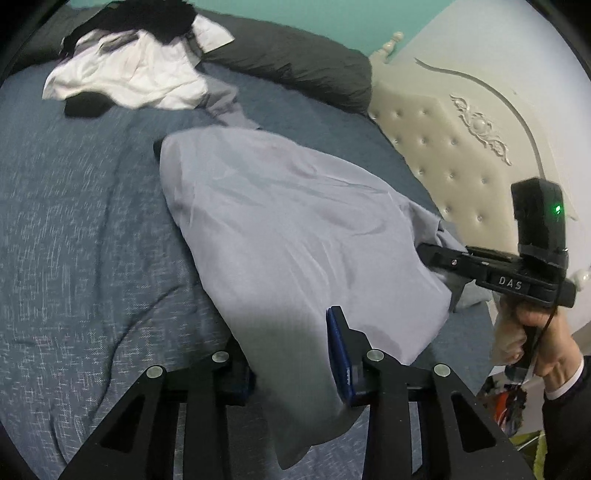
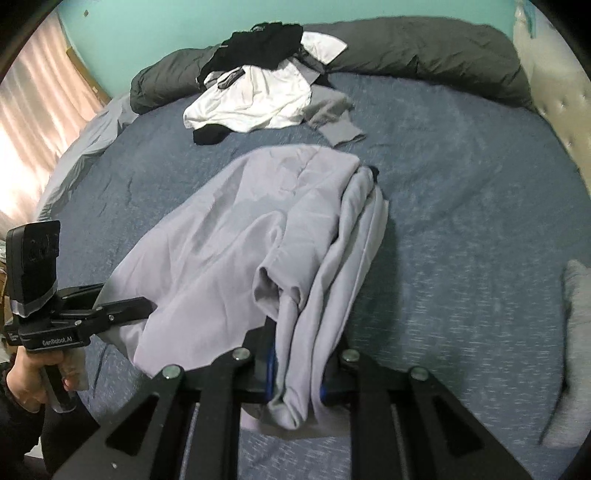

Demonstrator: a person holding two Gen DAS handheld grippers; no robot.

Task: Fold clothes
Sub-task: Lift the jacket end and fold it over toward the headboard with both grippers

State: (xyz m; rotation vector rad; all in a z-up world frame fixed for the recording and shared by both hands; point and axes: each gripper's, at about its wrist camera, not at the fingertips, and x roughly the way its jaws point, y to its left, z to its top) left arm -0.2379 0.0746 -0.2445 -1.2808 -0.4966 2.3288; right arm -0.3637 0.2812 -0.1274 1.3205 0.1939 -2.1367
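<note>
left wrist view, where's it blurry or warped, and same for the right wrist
Left wrist view: the blue bedspread smears with motion blur at left, and the fisheye bends the tufted headboard. Right wrist view: the grey garment is fairly sharp, edges blur, and the curtain is blown out.

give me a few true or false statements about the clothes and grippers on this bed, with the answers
1. Both grippers hold the same light grey garment. True: left gripper and right gripper each have its cloth between the jaws.
2. The garment lies completely flat on the blue bedspread. False: its near edge is raised.
3. A pile of white and black clothes sits near the dark grey pillow. True.
4. The wall behind the bed is red. False: it is turquoise.
5. The headboard is tufted and cream. True.
</note>
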